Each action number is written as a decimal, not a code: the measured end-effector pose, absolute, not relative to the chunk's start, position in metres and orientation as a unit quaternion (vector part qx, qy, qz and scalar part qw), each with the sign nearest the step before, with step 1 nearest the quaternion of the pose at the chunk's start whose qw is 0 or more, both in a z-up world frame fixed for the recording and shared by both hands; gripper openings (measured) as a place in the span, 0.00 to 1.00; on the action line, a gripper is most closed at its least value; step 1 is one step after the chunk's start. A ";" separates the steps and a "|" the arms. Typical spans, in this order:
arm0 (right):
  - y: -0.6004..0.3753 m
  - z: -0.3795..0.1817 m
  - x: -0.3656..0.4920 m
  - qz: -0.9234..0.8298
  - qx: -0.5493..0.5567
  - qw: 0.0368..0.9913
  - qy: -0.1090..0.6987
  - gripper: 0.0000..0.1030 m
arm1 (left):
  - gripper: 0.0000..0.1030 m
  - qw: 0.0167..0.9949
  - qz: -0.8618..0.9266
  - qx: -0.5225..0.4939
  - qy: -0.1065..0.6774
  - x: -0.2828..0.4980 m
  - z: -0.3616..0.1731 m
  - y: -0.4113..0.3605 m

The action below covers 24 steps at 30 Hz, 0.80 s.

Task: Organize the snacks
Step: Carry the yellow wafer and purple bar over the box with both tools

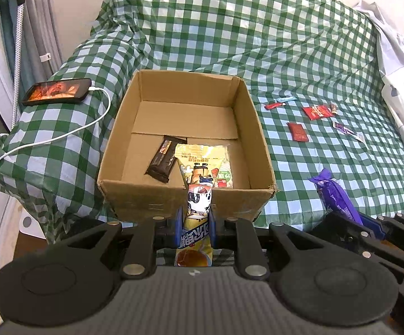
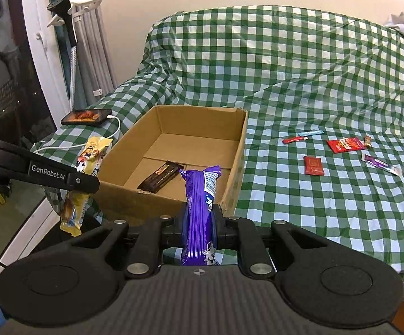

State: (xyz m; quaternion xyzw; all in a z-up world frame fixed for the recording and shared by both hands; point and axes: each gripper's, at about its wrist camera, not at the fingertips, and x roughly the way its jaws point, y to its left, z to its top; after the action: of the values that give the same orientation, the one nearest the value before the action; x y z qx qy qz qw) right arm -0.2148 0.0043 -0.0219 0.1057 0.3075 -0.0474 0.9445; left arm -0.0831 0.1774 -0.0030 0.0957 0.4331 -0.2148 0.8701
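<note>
Nearest the left wrist camera, the left gripper [image 1: 196,220] is clamped tight on a yellow snack packet [image 1: 197,209], its jaws pinching the wrapper around the middle so that both ends stick out. It hangs just short of the near wall of the cardboard box [image 1: 135,195], probably lined up so the packet can be carried over the rim and dropped in.

The right gripper [image 2: 199,220] is closed in the same way on a purple snack bar [image 2: 200,212] (held lengthwise, top end pointing toward the box). It too sits at the near edge of the box, beside the left one.

Inside the box lie a dark chocolate bar [image 1: 165,162] and a yellow pouch [image 1: 204,164], both against the near side; the far half is bare cardboard.

Several small red packets [image 2: 313,165] and other little wrappers are scattered on the green checked cloth [image 2: 299,83] to the right of the box, well apart from either gripper, apparently waiting to be collected. A phone [image 1: 57,91] on a charging cable rests on the left.
</note>
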 end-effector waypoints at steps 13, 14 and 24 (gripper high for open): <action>0.010 -0.024 -0.202 -0.042 0.091 0.941 0.322 0.16 | 0.20 0.868 -0.212 0.093 0.440 -0.078 -0.011 0.177; 0.011 -0.025 -0.202 -0.042 0.091 0.941 0.323 0.16 | 0.20 0.867 -0.212 0.094 0.441 -0.077 -0.011 0.177; 0.011 -0.026 -0.193 -0.043 0.090 0.939 0.330 0.16 | 0.20 0.863 -0.209 0.090 0.452 -0.066 -0.016 0.177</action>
State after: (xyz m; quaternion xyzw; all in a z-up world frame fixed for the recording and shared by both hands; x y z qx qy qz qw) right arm -0.1931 0.0109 -0.0259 0.0899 0.3305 -0.0428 0.9386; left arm -0.0657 0.1768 -0.0161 0.0904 0.4517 -0.2092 0.8626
